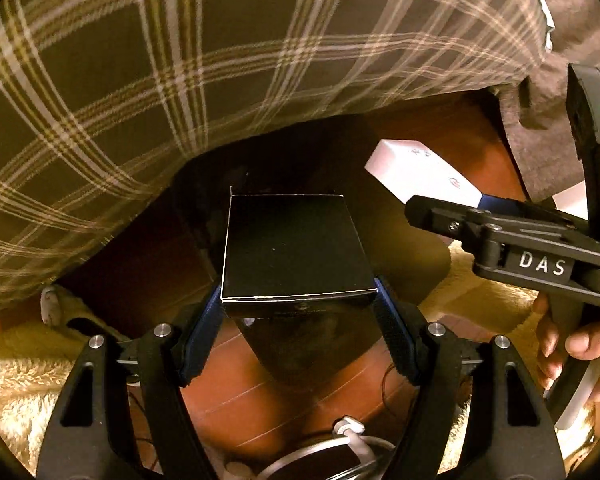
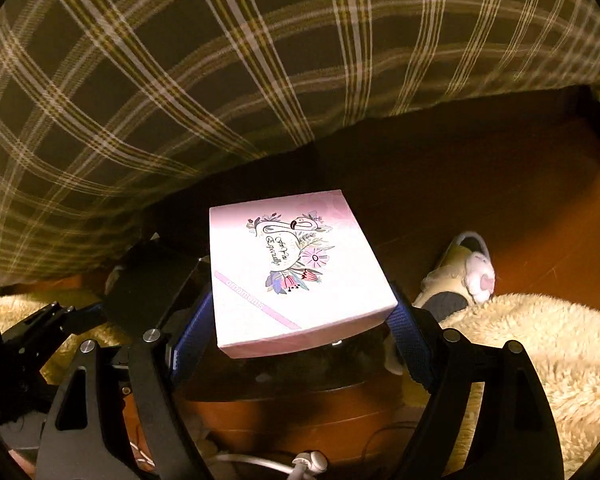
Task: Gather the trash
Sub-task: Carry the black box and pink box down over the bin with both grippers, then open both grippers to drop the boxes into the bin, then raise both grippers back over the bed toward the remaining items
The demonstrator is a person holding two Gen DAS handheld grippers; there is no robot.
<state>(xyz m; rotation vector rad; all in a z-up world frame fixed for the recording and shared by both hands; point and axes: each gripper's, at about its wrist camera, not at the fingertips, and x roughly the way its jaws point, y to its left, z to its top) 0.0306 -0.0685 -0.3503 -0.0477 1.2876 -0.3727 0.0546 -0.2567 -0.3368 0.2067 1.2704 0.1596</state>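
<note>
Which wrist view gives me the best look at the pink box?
The right wrist view. There the pink box fills the centre, clamped between the right gripper pads, with its flamingo print and lettering readable. The left wrist view shows only a pale corner of it past the right gripper, no print.

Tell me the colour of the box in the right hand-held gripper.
Pale pink box with a floral flamingo print; right wrist view.

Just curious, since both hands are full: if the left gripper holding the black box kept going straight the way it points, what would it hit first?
Probably the dark round container directly beneath the black box gripped by the left gripper; depth is uncertain.
</note>
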